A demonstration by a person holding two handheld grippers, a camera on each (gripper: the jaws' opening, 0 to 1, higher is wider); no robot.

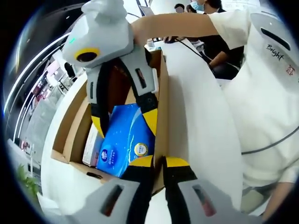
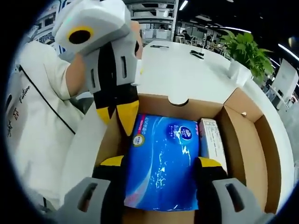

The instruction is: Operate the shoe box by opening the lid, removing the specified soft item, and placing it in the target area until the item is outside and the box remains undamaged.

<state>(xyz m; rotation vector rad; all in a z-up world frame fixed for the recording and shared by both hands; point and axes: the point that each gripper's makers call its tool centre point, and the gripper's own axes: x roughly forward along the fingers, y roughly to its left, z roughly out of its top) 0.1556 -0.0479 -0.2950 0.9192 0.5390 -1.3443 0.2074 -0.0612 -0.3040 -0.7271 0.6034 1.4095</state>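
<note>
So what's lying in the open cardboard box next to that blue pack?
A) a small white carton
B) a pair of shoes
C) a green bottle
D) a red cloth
A: in the right gripper view a small white carton lies along the side of the blue pack inside the open cardboard box; no shoes, bottle or cloth are in there.

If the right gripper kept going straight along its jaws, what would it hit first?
Most likely the blue tissue pack lying in the open shoe box; the right gripper has its jaws open on either side of it. Depth is hard to judge.
</note>
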